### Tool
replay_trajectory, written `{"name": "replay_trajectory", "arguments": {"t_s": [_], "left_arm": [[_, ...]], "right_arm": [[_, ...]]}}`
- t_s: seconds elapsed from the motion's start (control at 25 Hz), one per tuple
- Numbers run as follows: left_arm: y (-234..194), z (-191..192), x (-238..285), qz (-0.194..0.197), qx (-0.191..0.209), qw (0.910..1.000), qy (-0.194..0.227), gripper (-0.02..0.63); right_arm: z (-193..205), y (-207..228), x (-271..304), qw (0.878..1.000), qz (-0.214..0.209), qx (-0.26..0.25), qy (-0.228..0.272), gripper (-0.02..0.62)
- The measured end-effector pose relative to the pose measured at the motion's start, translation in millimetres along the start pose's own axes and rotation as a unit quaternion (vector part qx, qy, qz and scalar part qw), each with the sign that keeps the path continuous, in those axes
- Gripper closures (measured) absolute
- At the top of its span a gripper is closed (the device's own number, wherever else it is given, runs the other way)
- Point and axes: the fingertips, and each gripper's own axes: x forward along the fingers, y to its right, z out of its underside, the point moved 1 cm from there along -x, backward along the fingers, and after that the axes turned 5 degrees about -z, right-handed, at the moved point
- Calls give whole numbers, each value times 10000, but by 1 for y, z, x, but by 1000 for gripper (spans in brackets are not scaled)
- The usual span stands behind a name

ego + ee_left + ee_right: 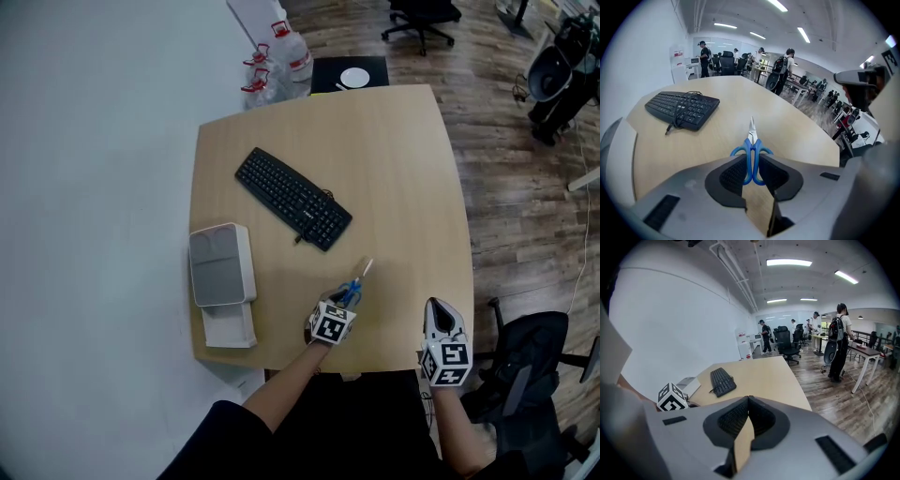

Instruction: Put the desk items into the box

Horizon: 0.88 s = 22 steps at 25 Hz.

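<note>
Desk (394,169): pale wood, mostly bare. Box (246,272) sits at the left edge, grey-white, with a white flap or lid lying on the side nearest the person; whether it's open can't be told from the head view. Black keyboard (292,199) lies diagonally mid-desk, well apart from the box.

Left gripper (347,298) is near the front edge, clamped on the scissors (752,151): both pads press the blue handle loops and the blades point away from the person. Right gripper (748,401) is at the front edge to the right, jaws closed on nothing.

Step in hand, as it looks: carry the scissors to the box.
- The grip is on the curved loops only, so they could pivot. Keep the wrist steady and don't swing.
- Go left along the front edge, clear of the keyboard and its cable.
- Get the blade tip over the box wall first, lower, then release.
- Keep the right gripper clear.

Scissors: small, blue plastic handles, short bright metal blades, closed to a point.
</note>
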Motion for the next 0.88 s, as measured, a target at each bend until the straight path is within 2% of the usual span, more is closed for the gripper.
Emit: {"name": "replay_trajectory", "arguments": {"t_s": [0.28, 0.6, 0.88], "left_arm": [[-26, 17, -62, -46, -40, 9986, 528, 522], [-77, 41, -125, -415, -186, 9938, 1016, 522], [-123, 78, -184, -769, -371, 9888, 1227, 522]], "right_arm": [[-6, -90, -7, 9989, -333, -266, 219, 535], [0, -183, -7, 9946, -780, -615, 304, 537], [-1, -253, 1, 9891, -1062, -917, 440, 535]]}}
